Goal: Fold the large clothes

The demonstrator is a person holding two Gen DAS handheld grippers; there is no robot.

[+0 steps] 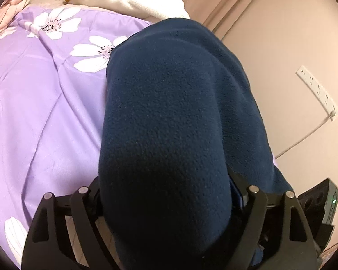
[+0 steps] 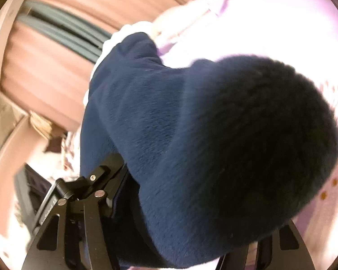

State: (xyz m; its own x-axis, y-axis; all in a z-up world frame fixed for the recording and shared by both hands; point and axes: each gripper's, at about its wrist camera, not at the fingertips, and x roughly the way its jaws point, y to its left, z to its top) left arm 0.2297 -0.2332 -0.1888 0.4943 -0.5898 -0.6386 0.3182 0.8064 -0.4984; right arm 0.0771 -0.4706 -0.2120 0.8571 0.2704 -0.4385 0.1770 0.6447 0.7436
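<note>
Navy fleece garment [image 1: 169,117] bulges between both tongs, left tongs [image 1: 169,193] and right tongs [image 2: 180,202], each clamped on it.

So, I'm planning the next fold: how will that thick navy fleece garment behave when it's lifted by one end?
The thick navy fleece garment is probably floppy: it bulges and drapes over the left hand-held gripper. Its napped pile suggests it will grip rather than slip. It looks bulky, so it is likely to sag onto the purple floral bedsheet.
</note>
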